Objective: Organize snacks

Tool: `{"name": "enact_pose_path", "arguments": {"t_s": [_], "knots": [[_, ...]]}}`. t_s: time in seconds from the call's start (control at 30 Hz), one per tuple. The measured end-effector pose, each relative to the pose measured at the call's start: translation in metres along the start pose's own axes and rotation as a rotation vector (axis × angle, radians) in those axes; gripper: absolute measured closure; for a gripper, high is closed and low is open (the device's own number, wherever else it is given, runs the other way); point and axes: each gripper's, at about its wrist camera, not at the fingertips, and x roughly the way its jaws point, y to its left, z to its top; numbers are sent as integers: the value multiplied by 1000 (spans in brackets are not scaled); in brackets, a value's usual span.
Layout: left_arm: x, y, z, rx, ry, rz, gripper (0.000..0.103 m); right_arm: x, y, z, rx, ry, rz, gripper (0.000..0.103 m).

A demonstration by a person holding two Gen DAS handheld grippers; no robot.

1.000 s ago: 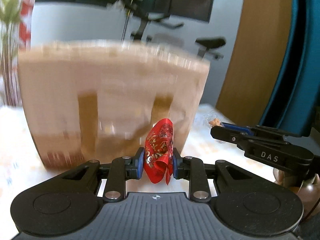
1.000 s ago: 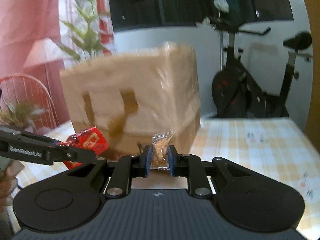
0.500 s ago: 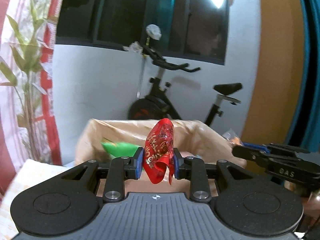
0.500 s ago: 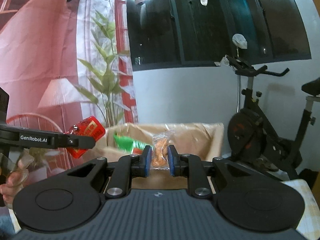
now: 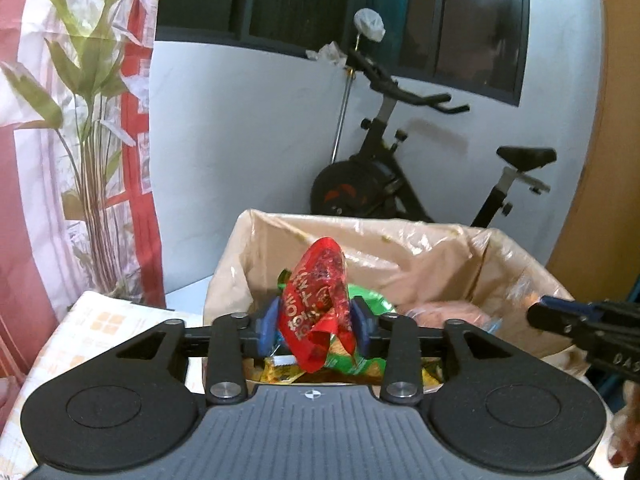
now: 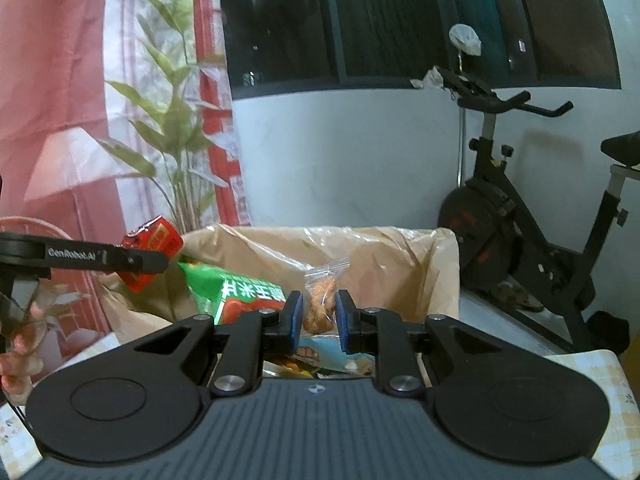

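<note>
A clear bag of snacks (image 6: 320, 300) is seen between the opening jaws of the right gripper (image 6: 317, 316), above a lined paper bag (image 6: 432, 264).

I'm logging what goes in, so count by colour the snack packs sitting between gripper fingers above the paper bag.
red wrapper: 1
clear bag of orange-brown snack: 1
Total: 2
</note>
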Motion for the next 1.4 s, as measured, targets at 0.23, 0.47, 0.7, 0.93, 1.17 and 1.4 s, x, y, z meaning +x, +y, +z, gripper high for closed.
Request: {"name": "enact_pose_path", "arguments": {"t_s": [0.23, 0.47, 0.7, 0.93, 1.17, 1.4], "knots": [[-11, -1, 2, 23, -26, -9, 25, -5, -2, -1, -4, 11, -45, 57], [-39, -3, 5, 31, -63, 12, 13, -27, 5, 5, 7, -12, -79, 21], [-74, -8, 0, 50, -82, 23, 12, -54, 18, 9, 41, -29, -105, 7], [-111, -17, -11, 75, -111, 54, 9, -80, 39, 8, 36, -22, -170, 2], [-142, -21, -23, 62, -112, 63, 7, -111, 61, -1, 31, -27, -178, 1], [-178, -30, -31, 91, -156, 127, 7, -140, 81, -8, 37, -44, -178, 1]]}}
